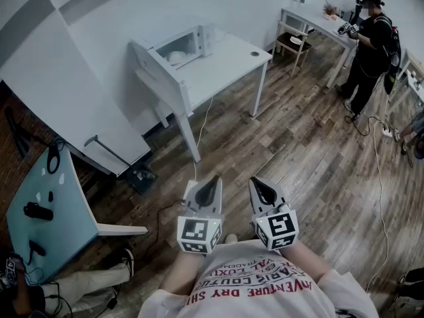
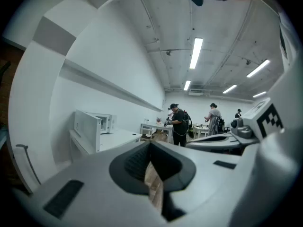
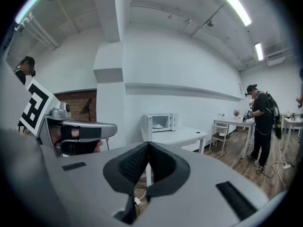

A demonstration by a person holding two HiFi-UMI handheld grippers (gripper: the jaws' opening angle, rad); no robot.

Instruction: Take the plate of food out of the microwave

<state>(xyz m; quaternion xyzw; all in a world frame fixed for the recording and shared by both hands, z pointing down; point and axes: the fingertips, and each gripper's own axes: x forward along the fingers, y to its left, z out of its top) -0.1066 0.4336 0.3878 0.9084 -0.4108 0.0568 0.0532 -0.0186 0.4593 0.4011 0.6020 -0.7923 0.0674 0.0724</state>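
A white microwave (image 1: pixel 187 44) stands on a white table (image 1: pixel 225 61) across the room, its door (image 1: pixel 147 61) swung open to the left. A pale plate of food (image 1: pixel 177 56) sits inside, and the plate of food (image 3: pixel 158 125) also shows in the right gripper view. My left gripper (image 1: pixel 212 180) and right gripper (image 1: pixel 258 181) are held side by side close to my chest, far from the microwave. Both are shut and hold nothing. In the left gripper view the microwave (image 2: pixel 96 125) is at the left, beyond the left gripper (image 2: pixel 150 146). The right gripper (image 3: pixel 147 148) points toward the microwave (image 3: pixel 162 122).
Wooden floor lies between me and the table. A cable (image 1: pixel 199 134) hangs from the table to the floor. A person in black (image 1: pixel 371 42) stands by a second table (image 1: pixel 318 20) with a chair (image 1: pixel 291 44) at the back right. A teal table (image 1: pixel 40 211) is at my left.
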